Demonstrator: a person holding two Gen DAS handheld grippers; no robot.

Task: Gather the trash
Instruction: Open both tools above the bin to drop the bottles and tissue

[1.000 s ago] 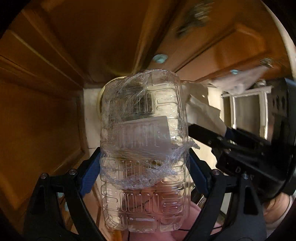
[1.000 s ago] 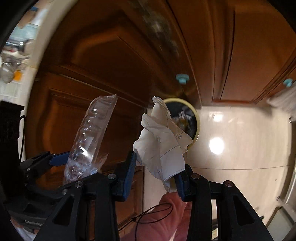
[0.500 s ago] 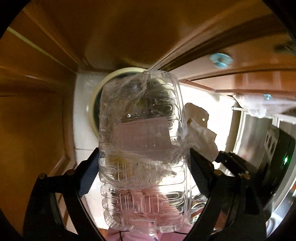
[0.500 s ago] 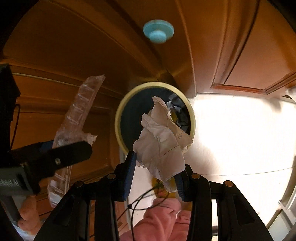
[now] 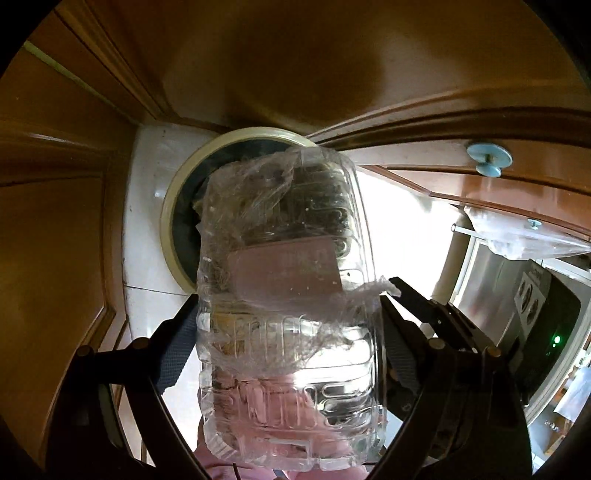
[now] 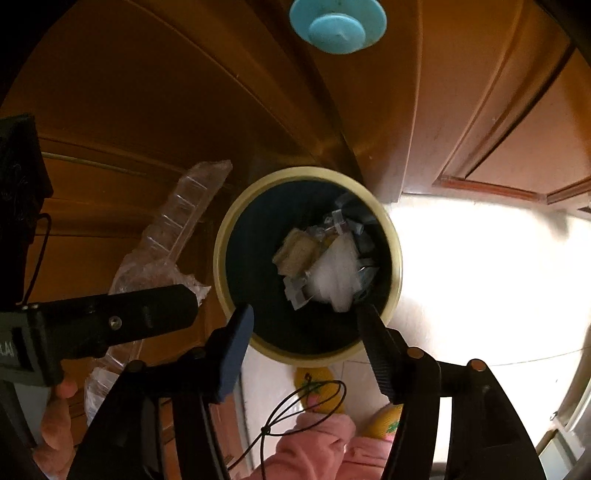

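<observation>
My left gripper (image 5: 288, 317) is shut on a clear crumpled plastic container (image 5: 288, 295) and holds it above the round trash bin (image 5: 173, 221). Seen edge-on in the right wrist view, the container (image 6: 173, 236) hangs left of the bin. My right gripper (image 6: 306, 321) is open and empty, right over the cream-rimmed bin (image 6: 221, 236). The white crumpled paper (image 6: 336, 269) lies inside the bin on other rubbish. The left gripper (image 6: 107, 325) shows at the left of that view.
Brown wooden cabinet doors (image 6: 147, 110) with a light blue knob (image 6: 338, 22) stand close behind the bin. The bin stands on a pale tiled floor (image 6: 480, 277). A steel appliance (image 5: 517, 295) is at the right. The person's pink clothing (image 6: 317, 443) is below.
My right gripper has opened and the white paper has dropped from it into the bin. Both grippers have moved closer over the bin. The left still holds the container.
</observation>
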